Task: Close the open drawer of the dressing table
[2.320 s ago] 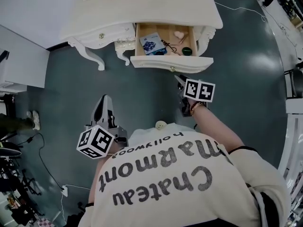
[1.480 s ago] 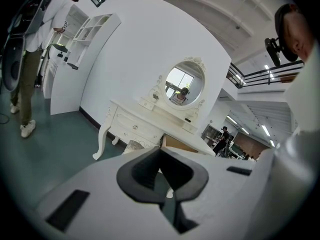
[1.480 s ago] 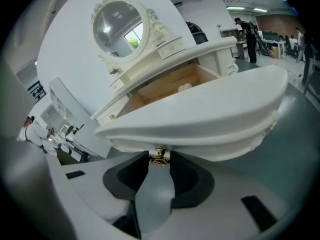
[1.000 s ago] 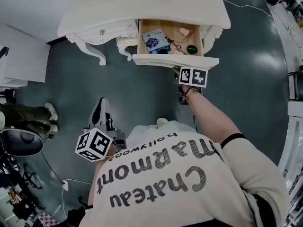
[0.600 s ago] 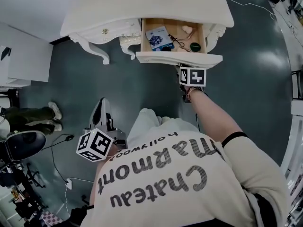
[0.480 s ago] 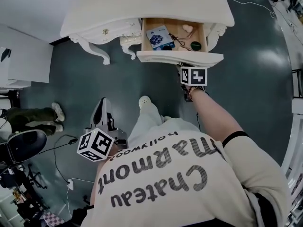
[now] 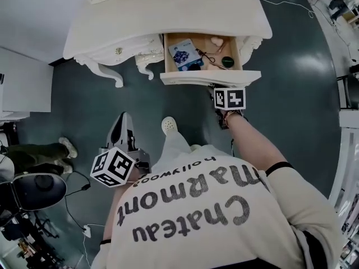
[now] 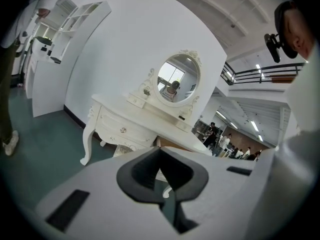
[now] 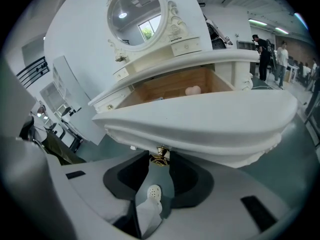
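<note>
drawer: the drawer [image 7: 190, 77] is the right-hand one of the dressing table [image 7: 168, 10]. It's pulled well out, so you look straight down into it. Nowhere near closed yet imo.
knob: there's a little brass knob [image 9: 160, 155] in the middle of the drawer front. That's the obvious spot to push, so the thing slides in straight instead of skewing.
right gripper: the right gripper [image 7: 215, 90] is nosed right up to the drawer front. Its jaws are apart, with the knob sitting in the gap at their tips. Can't tell if the pads actually touch it. My guess is it's lined up on the centre for a shove, and a push needs no clamping anyway.
stuff inside: blue packet [image 7: 182, 55], green round thing [image 7: 227, 61] and a pale pink bit [image 7: 216, 41]. They all seem to lie low on the drawer floor, so probably nothing catches under the tabletop.
left gripper: the left gripper [image 7: 123, 119] hangs well apart from the table, over the floor at the person's side. Its jaws are tip to tip with nothing in them. Looks parked to me, since this is a one-handed job.
foot: one shoe [image 7: 169, 125] is planted out in front, toward the table. I'd guess that's to put some weight behind the push.
watch out: push off-centre and a drawer like this could jam.
</note>
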### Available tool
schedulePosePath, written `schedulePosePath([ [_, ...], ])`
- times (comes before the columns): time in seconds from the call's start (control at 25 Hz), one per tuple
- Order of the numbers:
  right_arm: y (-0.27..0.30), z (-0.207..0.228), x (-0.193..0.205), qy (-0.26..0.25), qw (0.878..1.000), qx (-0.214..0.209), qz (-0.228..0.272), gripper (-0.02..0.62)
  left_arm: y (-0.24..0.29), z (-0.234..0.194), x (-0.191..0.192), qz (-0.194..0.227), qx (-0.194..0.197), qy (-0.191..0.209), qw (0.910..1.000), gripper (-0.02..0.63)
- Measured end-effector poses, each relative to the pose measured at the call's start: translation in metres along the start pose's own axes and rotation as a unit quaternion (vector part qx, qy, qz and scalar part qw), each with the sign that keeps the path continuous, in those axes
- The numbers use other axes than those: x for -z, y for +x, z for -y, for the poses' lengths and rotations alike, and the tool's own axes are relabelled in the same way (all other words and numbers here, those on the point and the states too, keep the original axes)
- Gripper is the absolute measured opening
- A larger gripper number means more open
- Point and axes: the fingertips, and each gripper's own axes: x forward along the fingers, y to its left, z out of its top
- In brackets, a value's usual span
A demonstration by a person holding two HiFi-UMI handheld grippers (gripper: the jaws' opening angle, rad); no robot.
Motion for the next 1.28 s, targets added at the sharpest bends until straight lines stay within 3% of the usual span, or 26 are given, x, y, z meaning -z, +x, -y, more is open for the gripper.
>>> schedulePosePath([
  [0.92, 0.011, 0.011, -0.029, 0.029, 0.997, 0.070, -0.001, 0.147, 0.101, -0.031, -0.062, -0.039, 0.057, -0.007, 0.9976, 0.008],
  [1.28, 0.011, 0.013, -0.032, 0.058, 0.993, 0.094, 0.028, 0.147, 0.122, -0.043, -0.083, -0.040, 0.080, -0.002, 0.9960, 0.008],
])
